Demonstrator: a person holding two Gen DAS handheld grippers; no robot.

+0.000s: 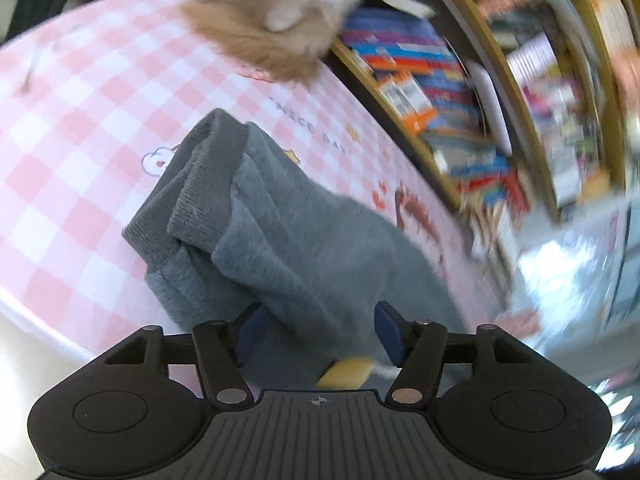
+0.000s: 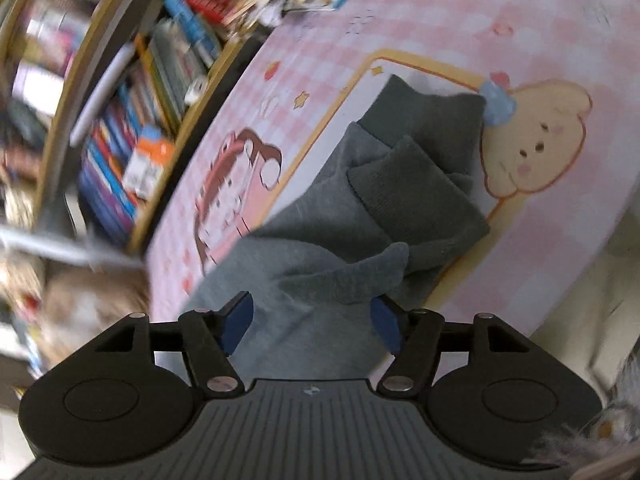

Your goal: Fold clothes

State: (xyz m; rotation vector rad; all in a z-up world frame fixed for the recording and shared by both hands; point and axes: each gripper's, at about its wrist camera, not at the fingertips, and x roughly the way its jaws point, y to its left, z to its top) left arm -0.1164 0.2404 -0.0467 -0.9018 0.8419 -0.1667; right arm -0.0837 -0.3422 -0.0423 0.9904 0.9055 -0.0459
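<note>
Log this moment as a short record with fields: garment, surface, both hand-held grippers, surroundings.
garment: grey garment, bunched, ribbed cuffs lying on top
surface: pink checked table cover with cartoon prints
left hand-held gripper: open, fingers either side of the cloth, not closed on it
right hand-held gripper: open, grey cloth between the fingers
surroundings: bookshelf beside the table; tan furry thing at the far edge, blurred
image quality: motion blur in both views

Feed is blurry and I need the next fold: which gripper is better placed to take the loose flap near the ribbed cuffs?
Probably right. The right gripper has open jaws straddling the grey fleece garment, with a loose flap just ahead. The left gripper, also open, faces flat cloth.
</note>
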